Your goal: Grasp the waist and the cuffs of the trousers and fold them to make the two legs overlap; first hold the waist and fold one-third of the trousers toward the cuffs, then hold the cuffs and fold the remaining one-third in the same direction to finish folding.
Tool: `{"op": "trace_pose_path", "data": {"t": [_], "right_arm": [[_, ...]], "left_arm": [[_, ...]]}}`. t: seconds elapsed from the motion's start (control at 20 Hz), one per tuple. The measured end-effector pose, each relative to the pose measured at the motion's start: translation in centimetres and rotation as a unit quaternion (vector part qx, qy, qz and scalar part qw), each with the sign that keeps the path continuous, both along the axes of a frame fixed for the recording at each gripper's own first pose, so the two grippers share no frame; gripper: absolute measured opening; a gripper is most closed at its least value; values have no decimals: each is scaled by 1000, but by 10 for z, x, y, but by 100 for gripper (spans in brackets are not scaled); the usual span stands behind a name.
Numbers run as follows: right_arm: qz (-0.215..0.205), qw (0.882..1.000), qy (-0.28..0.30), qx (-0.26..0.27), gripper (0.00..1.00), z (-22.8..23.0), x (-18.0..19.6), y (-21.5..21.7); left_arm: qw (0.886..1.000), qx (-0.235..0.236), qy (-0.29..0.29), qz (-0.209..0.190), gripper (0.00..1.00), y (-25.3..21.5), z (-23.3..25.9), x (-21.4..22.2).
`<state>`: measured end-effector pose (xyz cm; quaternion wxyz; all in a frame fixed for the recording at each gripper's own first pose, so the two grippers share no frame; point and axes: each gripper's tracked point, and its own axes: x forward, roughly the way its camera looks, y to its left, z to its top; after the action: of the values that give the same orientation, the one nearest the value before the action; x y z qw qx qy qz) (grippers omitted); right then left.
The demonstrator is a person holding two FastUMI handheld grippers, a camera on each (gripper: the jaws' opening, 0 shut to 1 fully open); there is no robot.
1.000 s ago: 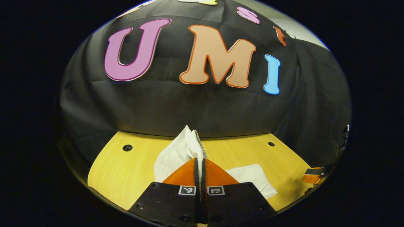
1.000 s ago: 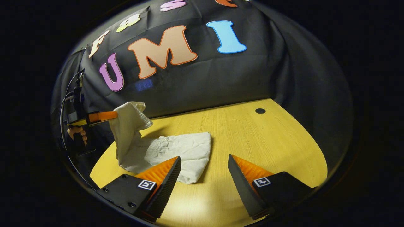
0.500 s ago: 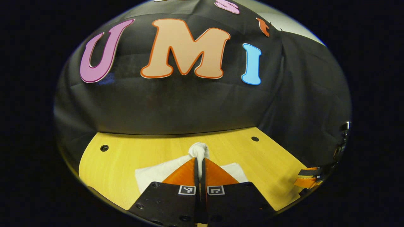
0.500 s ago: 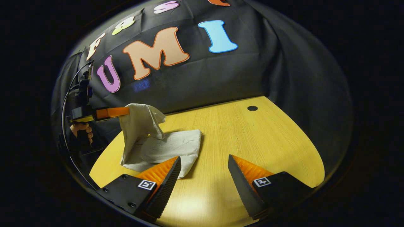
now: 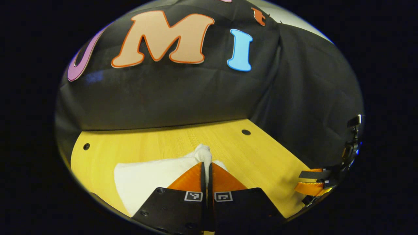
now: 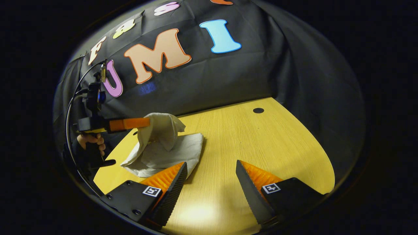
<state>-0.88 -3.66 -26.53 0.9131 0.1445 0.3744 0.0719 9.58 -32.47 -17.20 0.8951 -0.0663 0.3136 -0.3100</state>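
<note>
The trousers (image 6: 169, 147) lie mid-left on the desk (image 6: 261, 143), one end lifted, likely for the last fold. The left gripper (image 5: 206, 163) is clamped on that end. The right gripper (image 6: 210, 176), fingers apart, hovers low in frame; bare desk lies to the right.

Pale trousers (image 6: 163, 147) of soft, creased matt cloth lie on a table (image 6: 261, 143) of smooth yellow wood-grain finish with a faint sheen. The right tool (image 6: 210, 176) has ribbed, rough-looking fingers (image 6: 173, 192) on matt plastic bodies; the wall behind is wrinkled matt cloth.
</note>
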Motion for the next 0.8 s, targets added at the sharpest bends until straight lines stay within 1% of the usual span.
{"op": "trace_pose_path", "data": {"t": [0.1, 0.15, 0.2, 0.25, 0.3, 0.35, 0.4, 0.45, 0.55, 0.7, 0.8], "right_arm": [[2, 1000, -2, 3, 91, 1, 2, 1], [4, 1000, -3, 5, 97, 1, 2, 2], [7, 1000, -3, 8, 96, 3, 3, 5], [13, 1000, -5, 11, 97, 5, 3, 8], [19, 1000, -11, 13, 96, 10, 5, 13], [26, 999, -23, 10, 96, 18, 8, 20], [30, 999, -36, 3, 96, 25, 12, 24], [33, 998, -50, -3, 96, 33, 15, 30], [40, 996, -77, -13, 96, 50, 22, 43], [43, 992, -119, -24, 96, 81, 36, 65], [42, 988, -147, -21, 96, 103, 46, 85]], "left_arm": [[1000, 8, 16, -4, 0, -4, -11, -13], [1000, 1, 25, -13, 0, -8, -13, -20], [999, -14, 28, -17, 4, -12, -12, -23], [999, -40, 23, -21, 25, -16, -2, -26], [998, -61, 3, -11, 49, -14, 11, -25], [997, -69, -13, -6, 74, -4, 22, -23], [997, -66, -30, 8, 98, 7, 29, -20], [997, -60, -47, 22, 96, 20, 30, -16], [993, -41, -84, 70, 96, 58, 43, -7], [979, -6, -138, 147, 95, 133, 70, 8], [969, 28, -162, 183, 95, 173, 76, 11]]}}
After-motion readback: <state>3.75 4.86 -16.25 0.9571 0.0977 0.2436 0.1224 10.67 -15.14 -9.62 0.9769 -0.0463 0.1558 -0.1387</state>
